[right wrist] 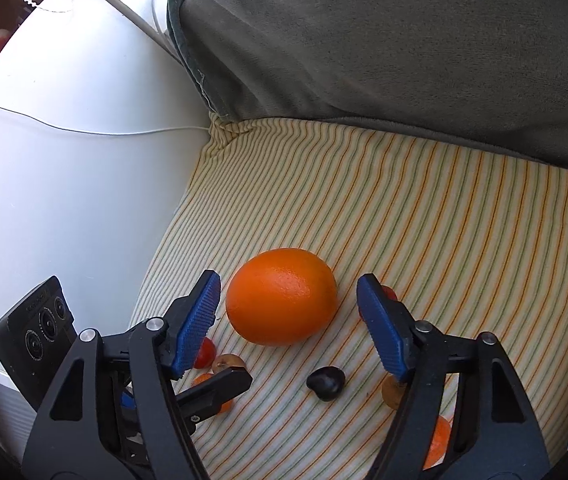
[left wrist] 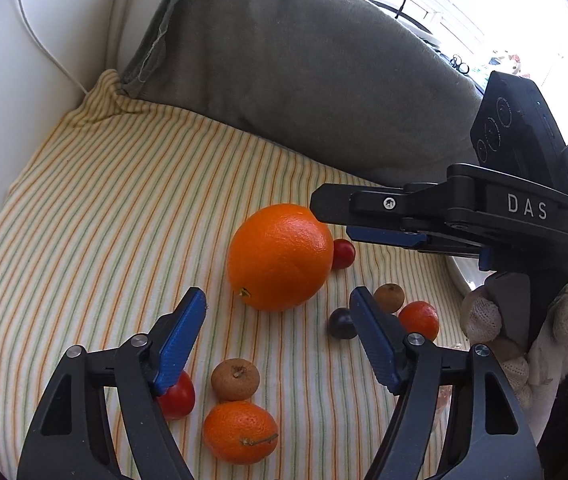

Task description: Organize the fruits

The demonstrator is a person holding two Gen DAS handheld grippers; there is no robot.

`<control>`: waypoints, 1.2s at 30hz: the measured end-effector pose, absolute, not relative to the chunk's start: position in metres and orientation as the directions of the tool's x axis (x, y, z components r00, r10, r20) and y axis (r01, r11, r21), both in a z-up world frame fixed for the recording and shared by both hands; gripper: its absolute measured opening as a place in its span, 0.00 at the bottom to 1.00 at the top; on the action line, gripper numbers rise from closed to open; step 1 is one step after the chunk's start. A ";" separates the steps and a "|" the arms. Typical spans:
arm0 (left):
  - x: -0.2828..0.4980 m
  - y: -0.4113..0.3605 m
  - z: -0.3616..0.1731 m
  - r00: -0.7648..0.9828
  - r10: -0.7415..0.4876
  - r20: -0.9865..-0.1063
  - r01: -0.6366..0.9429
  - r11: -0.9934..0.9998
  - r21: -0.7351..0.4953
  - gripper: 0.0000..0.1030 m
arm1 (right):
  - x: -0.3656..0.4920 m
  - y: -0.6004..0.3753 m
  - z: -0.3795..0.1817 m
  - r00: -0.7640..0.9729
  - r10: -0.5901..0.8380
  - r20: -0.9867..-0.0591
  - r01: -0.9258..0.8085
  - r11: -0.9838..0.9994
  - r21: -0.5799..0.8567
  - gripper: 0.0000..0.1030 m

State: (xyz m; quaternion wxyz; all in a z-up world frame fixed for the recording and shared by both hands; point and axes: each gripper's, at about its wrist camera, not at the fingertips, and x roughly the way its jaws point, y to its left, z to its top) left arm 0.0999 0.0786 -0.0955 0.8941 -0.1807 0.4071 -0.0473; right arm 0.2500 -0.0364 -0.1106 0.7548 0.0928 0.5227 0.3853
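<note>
Beside right claw (left wrist: pixel 331 216): gloved hand (left wrist: pixel 495 332)

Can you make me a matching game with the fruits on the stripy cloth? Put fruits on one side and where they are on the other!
Things:
1. big round orange
2. small dark purple plum
3. rough brown round fruit
4. small red cherry tomato

Places:
A. touching the big orange, on its far right side
B. just above the small mandarin with a stalk
C. middle of the striped cloth, biggest of all
D. beside the left gripper's right finger

Pairs: 1-C, 2-D, 3-B, 4-A
</note>
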 end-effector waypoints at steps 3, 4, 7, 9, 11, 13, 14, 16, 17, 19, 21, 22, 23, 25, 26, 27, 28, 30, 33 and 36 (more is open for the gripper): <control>0.104 0.078 -0.100 0.655 -0.245 -0.715 -0.065 0.924 -0.377 0.65 | 0.252 -0.032 -0.118 0.133 0.686 -0.715 -0.469 0.679 0.564 0.70; 0.106 0.079 -0.101 0.652 -0.250 -0.715 -0.068 0.921 -0.384 0.65 | 0.253 -0.032 -0.119 0.126 0.691 -0.712 -0.464 0.676 0.573 0.69; 0.109 0.082 -0.105 0.646 -0.265 -0.716 -0.074 0.911 -0.405 0.65 | 0.254 -0.035 -0.120 0.121 0.689 -0.715 -0.454 0.679 0.577 0.68; 0.111 0.082 -0.107 0.641 -0.270 -0.719 -0.079 0.908 -0.411 0.63 | 0.255 -0.035 -0.122 0.112 0.690 -0.715 -0.450 0.677 0.583 0.68; 0.114 0.083 -0.109 0.635 -0.276 -0.722 -0.081 0.905 -0.417 0.62 | 0.260 -0.025 -0.127 0.109 0.689 -0.716 -0.452 0.676 0.582 0.67; 0.119 0.084 -0.111 0.632 -0.280 -0.723 -0.082 0.903 -0.421 0.62 | 0.260 -0.023 -0.128 0.104 0.690 -0.717 -0.452 0.675 0.583 0.66; 0.121 0.085 -0.112 0.630 -0.280 -0.724 -0.082 0.903 -0.421 0.61 | 0.260 -0.022 -0.129 0.100 0.689 -0.717 -0.453 0.674 0.584 0.66; 0.127 0.085 -0.115 0.625 -0.279 -0.729 -0.085 0.904 -0.419 0.61 | 0.260 -0.019 -0.129 0.103 0.683 -0.723 -0.460 0.678 0.574 0.66; 0.128 0.085 -0.116 0.624 -0.281 -0.729 -0.085 0.903 -0.421 0.61 | 0.261 -0.017 -0.129 0.105 0.680 -0.725 -0.462 0.679 0.570 0.66; 0.127 0.083 -0.117 0.623 -0.282 -0.730 -0.084 0.903 -0.421 0.59 | 0.261 -0.016 -0.129 0.104 0.673 -0.732 -0.465 0.684 0.562 0.66; 0.130 0.083 -0.118 0.618 -0.284 -0.733 -0.083 0.904 -0.420 0.55 | 0.263 -0.012 -0.132 0.104 0.661 -0.743 -0.470 0.691 0.549 0.66; 0.131 0.082 -0.119 0.617 -0.286 -0.733 -0.083 0.903 -0.422 0.55 | 0.264 -0.009 -0.134 0.099 0.659 -0.746 -0.472 0.691 0.548 0.66; 0.133 0.081 -0.120 0.617 -0.287 -0.733 -0.082 0.903 -0.422 0.55 | 0.264 -0.007 -0.135 0.100 0.658 -0.747 -0.474 0.691 0.546 0.66; 0.133 0.081 -0.121 0.618 -0.283 -0.734 -0.082 0.905 -0.418 0.55 | 0.265 -0.005 -0.135 0.103 0.654 -0.750 -0.478 0.694 0.539 0.66; 0.133 0.081 -0.120 0.618 -0.281 -0.734 -0.081 0.906 -0.415 0.55 | 0.265 -0.005 -0.135 0.104 0.654 -0.749 -0.476 0.694 0.540 0.66; 0.131 0.080 -0.119 0.619 -0.279 -0.734 -0.080 0.908 -0.412 0.55 | 0.266 -0.005 -0.135 0.103 0.655 -0.748 -0.473 0.694 0.543 0.66; 0.131 0.079 -0.119 0.619 -0.277 -0.735 -0.078 0.910 -0.408 0.54 | 0.267 -0.004 -0.136 0.104 0.655 -0.748 -0.471 0.695 0.543 0.65; 0.128 0.078 -0.117 0.621 -0.274 -0.735 -0.076 0.911 -0.404 0.54 | 0.266 -0.005 -0.136 0.107 0.656 -0.747 -0.471 0.695 0.543 0.65; 0.124 0.075 -0.114 0.624 -0.272 -0.733 -0.076 0.912 -0.403 0.54 | 0.261 -0.009 -0.132 0.114 0.657 -0.746 -0.476 0.695 0.539 0.65; 0.122 0.073 -0.112 0.626 -0.272 -0.731 -0.073 0.913 -0.402 0.54 | 0.258 -0.014 -0.130 0.118 0.658 -0.744 -0.472 0.696 0.541 0.65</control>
